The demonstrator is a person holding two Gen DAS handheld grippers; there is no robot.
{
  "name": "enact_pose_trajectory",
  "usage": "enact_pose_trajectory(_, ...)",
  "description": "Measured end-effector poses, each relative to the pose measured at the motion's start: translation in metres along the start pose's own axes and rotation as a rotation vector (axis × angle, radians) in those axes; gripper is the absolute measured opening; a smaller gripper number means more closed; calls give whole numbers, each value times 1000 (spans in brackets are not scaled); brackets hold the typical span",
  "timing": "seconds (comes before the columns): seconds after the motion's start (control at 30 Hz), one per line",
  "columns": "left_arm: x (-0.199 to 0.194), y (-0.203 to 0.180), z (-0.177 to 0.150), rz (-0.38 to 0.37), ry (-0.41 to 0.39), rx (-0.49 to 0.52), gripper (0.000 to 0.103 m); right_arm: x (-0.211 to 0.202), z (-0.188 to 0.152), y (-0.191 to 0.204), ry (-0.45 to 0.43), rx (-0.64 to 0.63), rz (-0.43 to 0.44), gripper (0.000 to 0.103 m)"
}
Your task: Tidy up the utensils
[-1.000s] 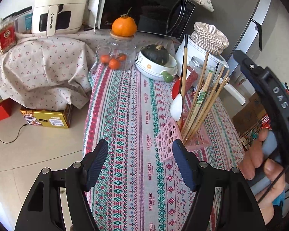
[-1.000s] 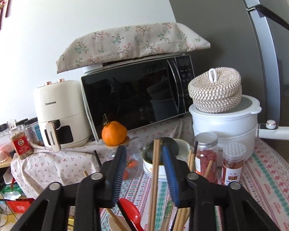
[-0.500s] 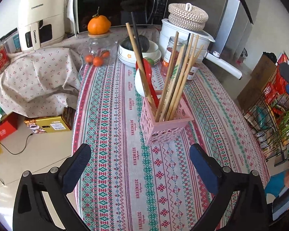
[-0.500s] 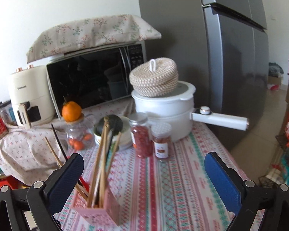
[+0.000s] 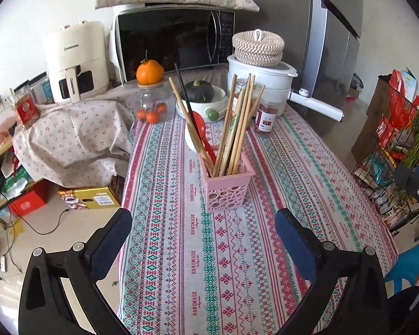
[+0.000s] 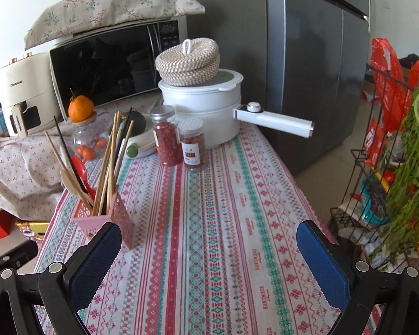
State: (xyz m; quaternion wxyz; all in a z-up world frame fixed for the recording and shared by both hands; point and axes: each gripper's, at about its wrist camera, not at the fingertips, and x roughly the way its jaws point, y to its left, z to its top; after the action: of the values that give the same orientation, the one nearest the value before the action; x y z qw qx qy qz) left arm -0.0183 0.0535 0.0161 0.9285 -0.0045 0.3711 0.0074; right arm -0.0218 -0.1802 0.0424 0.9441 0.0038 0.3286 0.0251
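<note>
A second earlier my right gripper (image 6: pixel 209 248) had been pinching wooden chopsticks over the holder; at inspection both it and my left gripper (image 5: pixel 202 234) stood spread wide, holding nothing, drawn back above the striped patterned tablecloth (image 5: pixel 265 251). The pink perforated plastic holder (image 5: pixel 226 188) stood upright mid-table, containing the bundle of wooden chopsticks (image 5: pixel 238 128), a red plastic spoon (image 5: pixel 201 128) and a pale spoon. No loose utensils were seen; I judged the task essentially complete.
</note>
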Motion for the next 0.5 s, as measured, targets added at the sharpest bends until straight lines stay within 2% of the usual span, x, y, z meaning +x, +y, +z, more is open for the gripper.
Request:
enact_pose_trajectory(0.27,-24,-29,3,-40,-55,20,103,-12,-2,-16,-8,23,1,103)
enact_pose_trajectory(0.5,-20,-46,3,-88,-43,40,103,-6,1,-35,12,71,-7,103)
